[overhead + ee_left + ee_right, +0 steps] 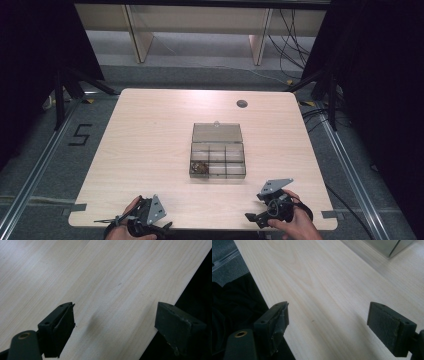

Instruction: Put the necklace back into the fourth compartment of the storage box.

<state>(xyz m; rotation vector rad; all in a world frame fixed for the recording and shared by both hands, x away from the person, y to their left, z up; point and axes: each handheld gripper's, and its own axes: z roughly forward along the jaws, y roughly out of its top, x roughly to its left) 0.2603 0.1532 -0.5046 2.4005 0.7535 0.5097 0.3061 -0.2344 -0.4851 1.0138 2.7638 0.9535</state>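
A clear plastic compartment box (218, 161) sits at the middle of the wooden table (150, 130), its lid (217, 133) laid open toward the far side. Small brown pieces (200, 167) fill its front left compartment. My left gripper (150, 219) rests at the table's near left edge, held in a hand; its jaws stand wide apart over bare wood (115, 315), holding nothing. My right gripper (256, 207) sits at the near right edge, also in a hand. Its jaws are open and empty (328, 315), and a corner of the box (387, 246) shows far ahead of them.
A round dark grommet (242, 103) is set in the table's far right area. Beyond the table stand wooden furniture legs (137, 35) and loose cables (290, 45). Black curtains flank both sides. The table's near edge runs close under both grippers.
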